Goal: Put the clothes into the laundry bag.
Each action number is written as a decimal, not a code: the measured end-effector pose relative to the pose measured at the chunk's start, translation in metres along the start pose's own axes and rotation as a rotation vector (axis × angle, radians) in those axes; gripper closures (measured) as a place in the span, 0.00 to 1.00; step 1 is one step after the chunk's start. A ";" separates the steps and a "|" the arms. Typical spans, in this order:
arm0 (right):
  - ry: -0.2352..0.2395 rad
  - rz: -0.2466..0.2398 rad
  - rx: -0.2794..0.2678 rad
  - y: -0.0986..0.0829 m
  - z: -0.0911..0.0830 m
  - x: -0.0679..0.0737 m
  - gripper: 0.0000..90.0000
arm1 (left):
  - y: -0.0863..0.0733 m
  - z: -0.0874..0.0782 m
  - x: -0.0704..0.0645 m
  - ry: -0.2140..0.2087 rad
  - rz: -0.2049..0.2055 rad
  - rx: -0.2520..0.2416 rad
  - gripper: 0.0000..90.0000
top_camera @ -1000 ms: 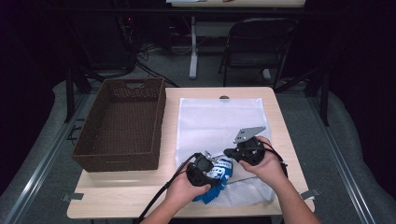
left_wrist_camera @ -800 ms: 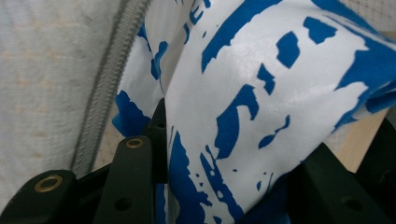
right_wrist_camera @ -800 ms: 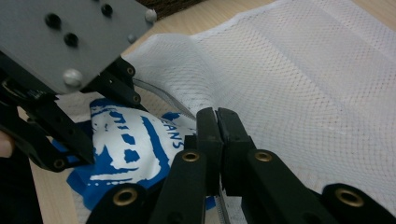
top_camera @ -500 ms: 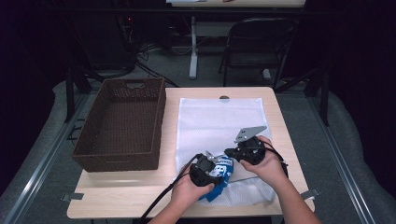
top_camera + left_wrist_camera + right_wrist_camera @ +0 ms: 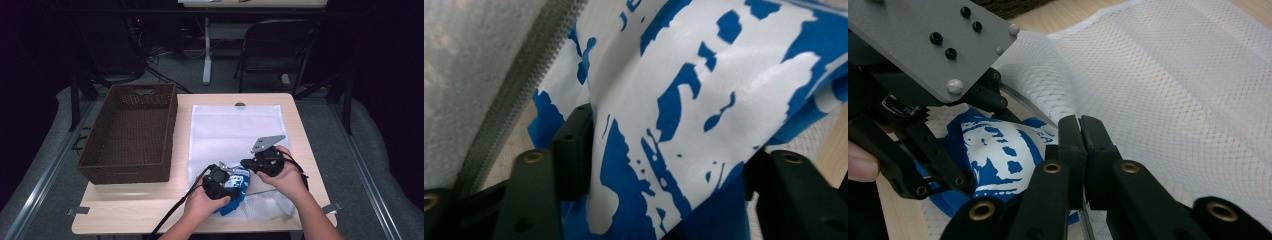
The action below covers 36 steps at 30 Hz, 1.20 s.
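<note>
A white mesh bag (image 5: 235,130) lies flat on the table, its zipped edge (image 5: 519,85) toward the person. A blue and white printed cloth (image 5: 239,181) is bunched at that edge. My left gripper (image 5: 231,185) is shut on the cloth, which fills the space between its jaws (image 5: 684,125). My right gripper (image 5: 246,164) sits just right of it; its jaws (image 5: 1080,145) are pressed together on the lifted rim of the mesh bag (image 5: 1173,100). In the right gripper view the left gripper (image 5: 948,185) holds the cloth (image 5: 998,150) beside the bag's opening.
A dark woven basket (image 5: 172,130) stands empty on the left half of the wooden table (image 5: 130,205). A folding chair (image 5: 277,45) and cables are on the floor beyond the table's far edge.
The left gripper and the cloth have shifted slightly right, closer to the right gripper and the bag's edge. The right gripper has hardly moved.
</note>
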State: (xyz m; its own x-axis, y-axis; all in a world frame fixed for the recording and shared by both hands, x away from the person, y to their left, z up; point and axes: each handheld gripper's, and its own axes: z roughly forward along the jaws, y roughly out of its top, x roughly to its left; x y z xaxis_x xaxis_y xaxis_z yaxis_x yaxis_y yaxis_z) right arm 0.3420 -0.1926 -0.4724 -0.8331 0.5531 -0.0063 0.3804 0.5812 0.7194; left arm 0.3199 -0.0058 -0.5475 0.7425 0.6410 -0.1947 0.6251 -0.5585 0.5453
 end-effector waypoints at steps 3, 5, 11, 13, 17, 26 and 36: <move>0.002 -0.002 0.000 0.000 0.000 0.000 0.98 | 0.000 -0.001 0.000 -0.010 -0.008 -0.003 0.40; 0.000 0.003 0.000 0.000 0.000 0.000 0.98 | 0.001 -0.003 0.000 -0.019 -0.008 -0.008 0.38; 0.001 0.007 -0.005 -0.001 -0.001 -0.002 0.98 | 0.000 -0.014 -0.002 -0.050 -0.027 -0.042 0.33; 0.001 0.007 -0.005 -0.001 -0.002 -0.002 0.98 | 0.000 -0.017 -0.004 -0.060 -0.033 -0.049 0.32; 0.000 0.005 -0.008 0.000 -0.002 -0.002 0.98 | -0.003 -0.023 -0.006 -0.045 -0.004 -0.042 0.32; -0.001 0.001 -0.007 0.000 -0.002 -0.002 0.98 | -0.012 -0.022 -0.007 -0.022 0.028 -0.031 0.39; -0.003 0.001 -0.004 0.000 -0.002 -0.001 0.98 | -0.018 -0.013 -0.001 -0.052 0.011 -0.039 0.50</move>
State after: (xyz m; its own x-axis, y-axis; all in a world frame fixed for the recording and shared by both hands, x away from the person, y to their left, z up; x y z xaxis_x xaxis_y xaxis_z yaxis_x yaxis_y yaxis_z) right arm 0.3415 -0.1943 -0.4707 -0.8315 0.5555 -0.0080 0.3793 0.5782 0.7224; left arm 0.3047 0.0099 -0.5465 0.7611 0.6062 -0.2305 0.6081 -0.5435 0.5786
